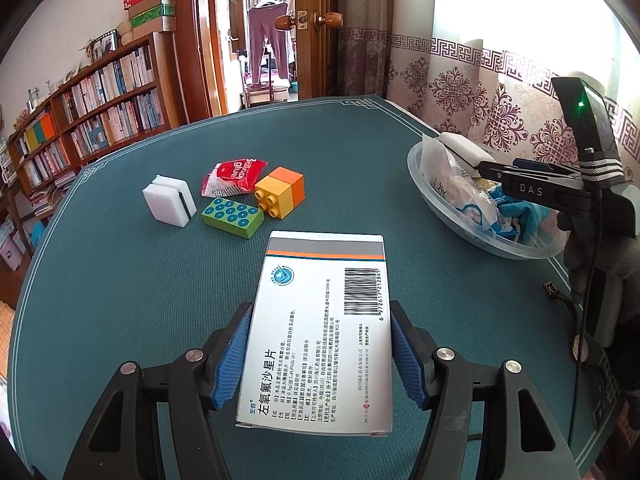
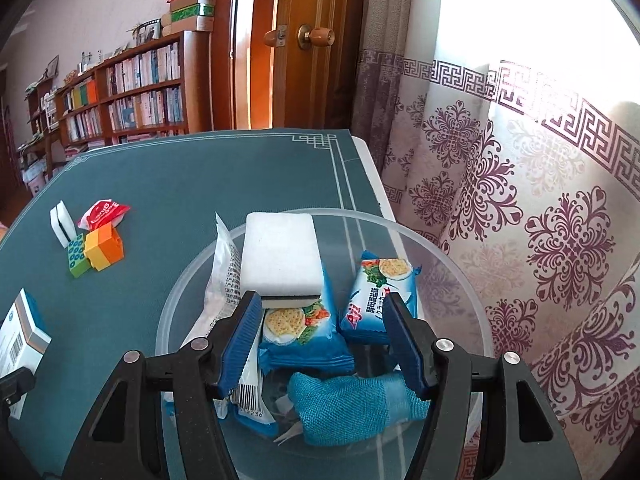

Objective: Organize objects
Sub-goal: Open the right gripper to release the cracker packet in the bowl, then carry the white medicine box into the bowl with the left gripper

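Medicine box [image 1: 320, 332] sat clamped between the blue pads of the left gripper [image 1: 320, 354], held above the green table mat [image 1: 120, 280]; carrying it level toward the clear plastic bowl [image 1: 424, 184] and letting go low over the contents would probably keep it from tipping out. The right gripper [image 2: 320, 344] hovered over that bowl with its fingers apart, gripping nothing. Inside lay two blue cracker packets [image 2: 376, 296], a blue cloth [image 2: 352, 404], a white sachet [image 2: 226, 276] and a white sponge [image 2: 282, 256]. Farther off, toy bricks [image 1: 256, 204] waited.
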Demonstrator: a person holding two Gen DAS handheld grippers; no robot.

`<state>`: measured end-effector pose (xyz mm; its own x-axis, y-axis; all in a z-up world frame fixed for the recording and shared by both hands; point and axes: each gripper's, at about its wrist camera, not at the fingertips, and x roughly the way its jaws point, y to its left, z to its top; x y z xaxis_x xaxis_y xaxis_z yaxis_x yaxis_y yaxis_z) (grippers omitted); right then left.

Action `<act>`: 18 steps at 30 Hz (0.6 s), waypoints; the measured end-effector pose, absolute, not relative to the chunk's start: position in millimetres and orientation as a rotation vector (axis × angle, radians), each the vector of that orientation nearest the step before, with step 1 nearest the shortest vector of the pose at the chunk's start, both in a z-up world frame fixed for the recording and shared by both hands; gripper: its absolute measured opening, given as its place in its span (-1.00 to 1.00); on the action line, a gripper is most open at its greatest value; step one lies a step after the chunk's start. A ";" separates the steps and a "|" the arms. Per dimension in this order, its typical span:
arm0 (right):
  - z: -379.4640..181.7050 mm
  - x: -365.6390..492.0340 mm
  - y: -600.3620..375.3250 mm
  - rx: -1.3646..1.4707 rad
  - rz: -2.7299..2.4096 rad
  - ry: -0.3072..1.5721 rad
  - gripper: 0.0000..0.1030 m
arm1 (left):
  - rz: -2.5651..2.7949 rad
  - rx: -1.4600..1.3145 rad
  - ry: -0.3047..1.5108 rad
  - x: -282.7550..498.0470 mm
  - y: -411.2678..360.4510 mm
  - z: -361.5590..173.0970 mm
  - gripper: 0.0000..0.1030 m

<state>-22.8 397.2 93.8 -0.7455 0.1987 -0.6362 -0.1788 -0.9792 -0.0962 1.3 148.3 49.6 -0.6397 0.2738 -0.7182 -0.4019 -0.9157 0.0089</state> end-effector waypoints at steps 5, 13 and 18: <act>96.4 -30.8 421.6 -0.966 2.696 0.086 0.25 | 2.532 -1.049 0.258 3.8 154.5 55.4 0.31; 107.7 6.9 439.6 -0.914 2.717 0.200 0.25 | 2.470 -1.016 0.275 2.2 178.9 66.5 0.31; 113.4 41.1 441.3 -0.872 2.744 0.257 0.25 | 2.417 -0.974 0.283 0.7 202.8 79.1 0.31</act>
<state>41.1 441.3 113.4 -0.7896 0.1834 -0.5856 -0.2888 -0.9531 0.0909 0.7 202.8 79.1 -0.6098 0.3840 -0.6933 -0.5336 -0.8458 0.0009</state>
